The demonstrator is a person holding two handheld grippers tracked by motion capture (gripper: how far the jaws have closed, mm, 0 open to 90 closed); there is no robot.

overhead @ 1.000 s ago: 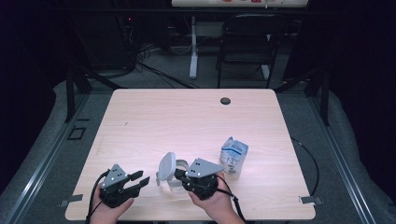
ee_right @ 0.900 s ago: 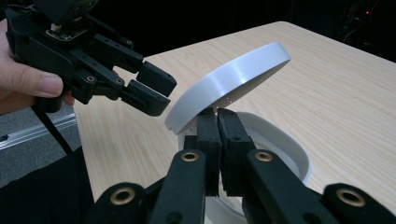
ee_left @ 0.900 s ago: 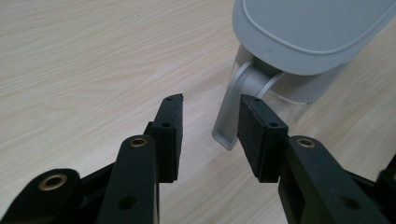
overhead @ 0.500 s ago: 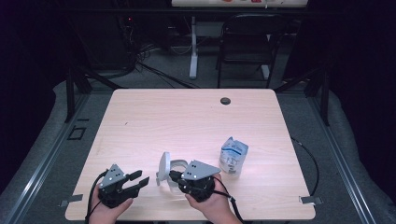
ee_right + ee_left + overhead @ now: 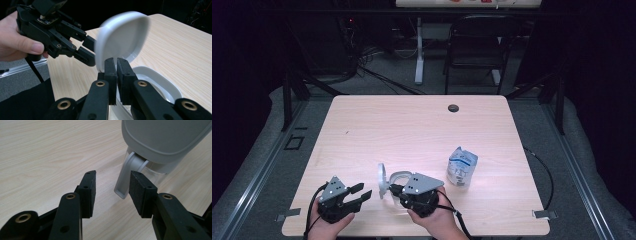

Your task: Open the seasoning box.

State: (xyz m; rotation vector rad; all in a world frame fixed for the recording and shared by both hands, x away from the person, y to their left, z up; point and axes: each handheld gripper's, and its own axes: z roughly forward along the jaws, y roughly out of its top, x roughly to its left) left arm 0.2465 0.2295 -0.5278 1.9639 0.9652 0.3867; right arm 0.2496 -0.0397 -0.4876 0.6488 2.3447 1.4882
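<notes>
Currently the container (image 5: 398, 181) sits near the front edge of the desk (image 5: 422, 125), its hinged lid (image 5: 382, 180) standing upright. Right claw (image 5: 396, 190) is pinched nearly closed on the container's rim beside the lid, steadying it. Left claw (image 5: 361, 194) has just been opening; its jaws stand wide, and the latch tab (image 5: 124, 181) lies between them, apparently untouched. Step in hand, as I read it: opening the container, lid freed. Next move probably needs the left claw to clear the tab. A crumpled bag (image 5: 462, 166) lies well apart.
</notes>
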